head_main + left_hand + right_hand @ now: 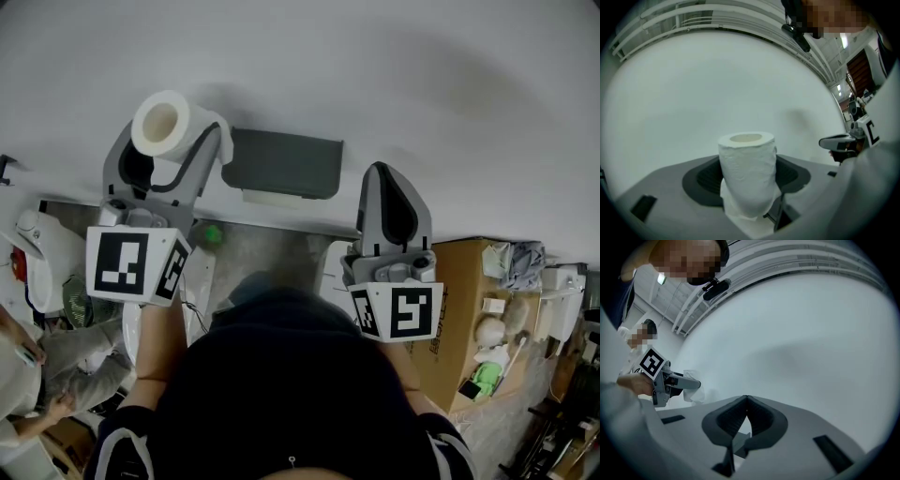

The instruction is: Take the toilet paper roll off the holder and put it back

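Left hand-held gripper (pixel 170 142) clamps roll (pixel 180 109) beside holder (pixel 281 165) left edge.

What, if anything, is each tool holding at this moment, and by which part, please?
The left tool clamps the toilet paper roll across its curved sides, core upright. The right tool is shut and empty.

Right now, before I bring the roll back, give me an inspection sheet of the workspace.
Surface: plain white wall.
Job's things: toilet paper roll off the holder, in the left gripper; holder on the wall, no roll on it.
Clutter: cardboard box with small items, at right.
Grippers: left gripper shut on the toilet paper roll; right gripper shut, empty.
Cables: nothing seen.
Surroundings: another person, lower left.
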A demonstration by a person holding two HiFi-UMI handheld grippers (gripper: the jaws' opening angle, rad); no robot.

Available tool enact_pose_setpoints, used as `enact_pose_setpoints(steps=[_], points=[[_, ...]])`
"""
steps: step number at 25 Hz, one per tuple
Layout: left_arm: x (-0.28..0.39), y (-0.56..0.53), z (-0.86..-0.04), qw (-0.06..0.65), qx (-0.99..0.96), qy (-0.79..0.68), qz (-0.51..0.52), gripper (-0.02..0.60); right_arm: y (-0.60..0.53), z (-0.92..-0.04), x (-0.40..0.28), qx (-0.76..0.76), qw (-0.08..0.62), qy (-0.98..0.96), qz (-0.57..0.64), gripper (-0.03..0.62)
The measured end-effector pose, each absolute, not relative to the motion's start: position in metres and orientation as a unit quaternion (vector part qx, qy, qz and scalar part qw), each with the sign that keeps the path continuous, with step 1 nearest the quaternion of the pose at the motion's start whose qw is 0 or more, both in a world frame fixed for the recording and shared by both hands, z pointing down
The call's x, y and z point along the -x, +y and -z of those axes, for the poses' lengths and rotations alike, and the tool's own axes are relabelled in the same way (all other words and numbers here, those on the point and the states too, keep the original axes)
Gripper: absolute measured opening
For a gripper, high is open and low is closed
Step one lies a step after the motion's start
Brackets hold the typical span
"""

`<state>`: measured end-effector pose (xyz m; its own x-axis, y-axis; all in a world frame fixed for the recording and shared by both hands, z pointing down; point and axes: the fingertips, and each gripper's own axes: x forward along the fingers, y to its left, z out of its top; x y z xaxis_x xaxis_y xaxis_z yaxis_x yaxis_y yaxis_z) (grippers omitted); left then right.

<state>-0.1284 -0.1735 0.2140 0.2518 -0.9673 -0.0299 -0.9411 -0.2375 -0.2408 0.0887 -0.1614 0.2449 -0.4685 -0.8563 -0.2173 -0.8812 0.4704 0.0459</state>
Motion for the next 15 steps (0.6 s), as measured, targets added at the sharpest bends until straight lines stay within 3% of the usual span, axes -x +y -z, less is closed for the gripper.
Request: enact_pose_setpoints(steps=[15], points=[[0.106, -0.18, -0.21, 0.11, 0.798, 0.589, 0.062, 0.311, -0.16, -0.245, -0.103, 0.521, 0.086, 0.846, -0.074, 0.015]])
